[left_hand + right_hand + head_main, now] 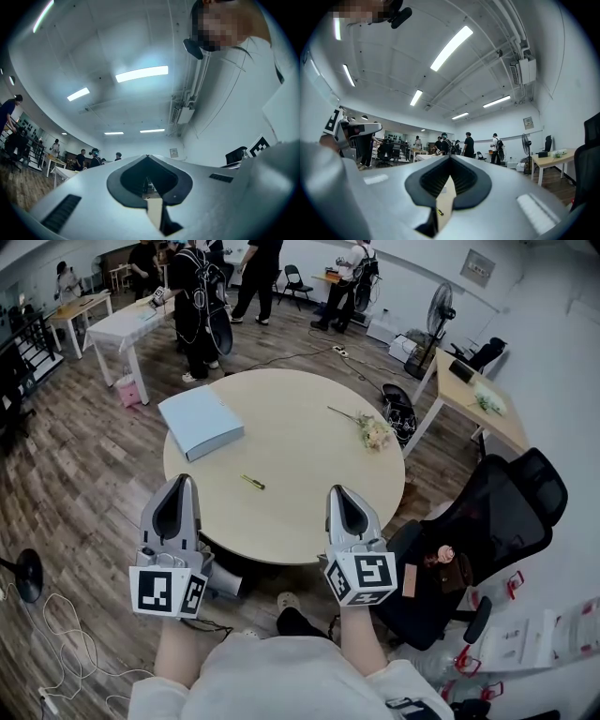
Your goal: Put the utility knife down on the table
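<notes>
- Head view: the utility knife (252,482) lies flat on the round bench (309,512), out in the open towards the middle. It sits between my left claw (180,486) and my right claw (339,493) but well ahead of both. A blue box (200,421) lies beyond it to the left and a sprig of flowers (371,431) off to the right. Neither touches the knife. Both claws hover at the near rim, carrying nothing
- Left gripper view: the left claw (147,159) has its tips pressed together with nothing in the hollow behind them. Only a strip of bench (153,208) shows through the gap
- Right gripper view: the right claw (450,159) is likewise drawn to, tips meeting, empty. Through its gap I see pale bench (444,197) and the knife (439,212) as a small yellow sliver ahead
- My judgement: the knife looks slim, light and rigid, with a smooth casing that could skid or twist. If I had to lift it, I would pinch across the middle of the handle, well off the blade end; as it lies, the task looks done
</notes>
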A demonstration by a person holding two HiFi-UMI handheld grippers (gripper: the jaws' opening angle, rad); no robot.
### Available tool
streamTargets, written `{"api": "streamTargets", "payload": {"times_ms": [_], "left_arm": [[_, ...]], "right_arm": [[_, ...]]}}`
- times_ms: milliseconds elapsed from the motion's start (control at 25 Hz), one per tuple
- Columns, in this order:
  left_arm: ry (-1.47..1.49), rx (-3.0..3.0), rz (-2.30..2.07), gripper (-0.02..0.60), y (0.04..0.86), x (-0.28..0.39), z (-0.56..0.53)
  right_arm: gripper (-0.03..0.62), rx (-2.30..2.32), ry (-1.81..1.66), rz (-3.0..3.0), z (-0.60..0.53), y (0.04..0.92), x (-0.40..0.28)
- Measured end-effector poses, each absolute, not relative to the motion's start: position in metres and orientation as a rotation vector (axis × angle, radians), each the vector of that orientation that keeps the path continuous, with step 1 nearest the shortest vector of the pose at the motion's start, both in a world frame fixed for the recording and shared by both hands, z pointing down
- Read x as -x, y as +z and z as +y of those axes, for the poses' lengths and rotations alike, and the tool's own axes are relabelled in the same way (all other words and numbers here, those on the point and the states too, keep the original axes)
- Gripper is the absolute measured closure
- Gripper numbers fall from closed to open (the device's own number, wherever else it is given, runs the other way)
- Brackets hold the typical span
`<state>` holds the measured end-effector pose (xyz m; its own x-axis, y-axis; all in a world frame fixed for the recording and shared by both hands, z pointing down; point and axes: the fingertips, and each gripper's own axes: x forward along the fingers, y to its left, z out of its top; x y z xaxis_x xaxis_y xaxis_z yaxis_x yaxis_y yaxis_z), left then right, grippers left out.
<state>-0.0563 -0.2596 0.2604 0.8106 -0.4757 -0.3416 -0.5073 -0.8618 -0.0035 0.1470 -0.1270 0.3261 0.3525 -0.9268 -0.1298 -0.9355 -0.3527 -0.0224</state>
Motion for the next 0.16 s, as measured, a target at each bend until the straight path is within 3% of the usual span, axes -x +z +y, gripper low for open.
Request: {"api": "streamTargets", "payload": {"times_ms": [160], "left_arm": [[0.514, 2.895, 0.794, 0.574, 0.2598, 0.0600, -0.2671]], "right_arm": [[0.583, 2.503, 0.156, 1.738, -0.1356, 0.3237, -0.1435]]}}
